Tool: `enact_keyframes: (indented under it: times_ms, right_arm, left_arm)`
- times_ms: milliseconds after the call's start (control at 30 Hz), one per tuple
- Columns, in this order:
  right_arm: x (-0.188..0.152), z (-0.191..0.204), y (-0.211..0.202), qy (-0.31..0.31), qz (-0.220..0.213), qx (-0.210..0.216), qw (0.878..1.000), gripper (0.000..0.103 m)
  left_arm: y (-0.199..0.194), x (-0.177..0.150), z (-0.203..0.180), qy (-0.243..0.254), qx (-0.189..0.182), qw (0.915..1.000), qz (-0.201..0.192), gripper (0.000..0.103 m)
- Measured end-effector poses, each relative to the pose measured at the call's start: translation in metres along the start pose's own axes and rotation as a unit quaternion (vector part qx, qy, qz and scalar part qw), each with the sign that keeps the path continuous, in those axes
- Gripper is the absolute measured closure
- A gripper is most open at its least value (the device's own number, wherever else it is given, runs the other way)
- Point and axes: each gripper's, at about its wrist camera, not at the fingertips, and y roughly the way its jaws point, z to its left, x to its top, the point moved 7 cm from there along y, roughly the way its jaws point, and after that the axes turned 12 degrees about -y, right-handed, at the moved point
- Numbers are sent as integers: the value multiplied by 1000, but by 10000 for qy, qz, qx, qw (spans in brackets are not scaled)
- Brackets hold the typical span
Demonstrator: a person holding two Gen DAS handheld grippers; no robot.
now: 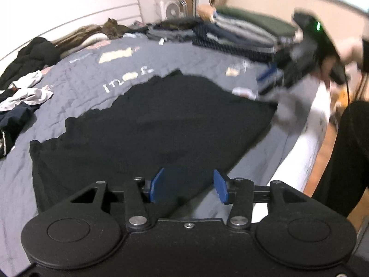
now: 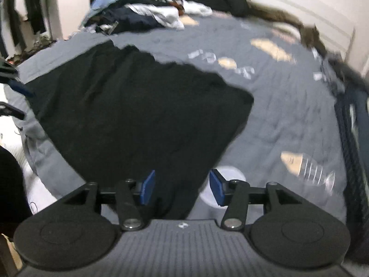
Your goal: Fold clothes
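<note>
A black garment (image 1: 161,124) lies spread flat on the grey quilt (image 1: 92,73) of a bed, its near edge toward me. My left gripper (image 1: 188,185) hovers over the garment's near edge. Its blue pads stand apart, with cloth below them and nothing pinched. In the right wrist view the same black garment (image 2: 138,115) fills the middle. My right gripper (image 2: 182,188) stands open above its near corner, and its pads do not touch the cloth. One blue pad of the left gripper (image 2: 22,90) shows at the left edge of the right wrist view.
Folded clothes are stacked (image 1: 242,34) at the far right of the bed. Unfolded clothes lie in a heap (image 1: 23,92) at the left, also (image 2: 143,16). A plastic bottle (image 2: 309,168) lies on the quilt to the right. A person's dark leg (image 1: 341,161) stands beside the bed.
</note>
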Motion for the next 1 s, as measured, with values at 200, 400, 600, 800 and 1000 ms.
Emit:
enact_keyframes:
  times_ms: [200,400,600,800,1000]
  right_arm:
    - [-41,-7,10,1331,302,767,9877,73]
    - [-57,-13,5,2243,-149,1258,9662,96]
    - [-58,-34,-8,2275,-435,1464,9617,97]
    - [-64,-37,-10,2481,-570,1749,9511,97]
    - [-71,-35,-3,2235,-323,1504,9625,101]
  left_arm:
    - [34,9,-50,260,-140,9995,-133,56]
    - [86,6,-116,1695,276,9849,-202,56]
    - [137,8,-165,3038,715,9488,-486,56]
    - [178,-15,-198,4507,1296,8794,-817,78]
    - [157,3,-172,3099,492,9485,-441,99]
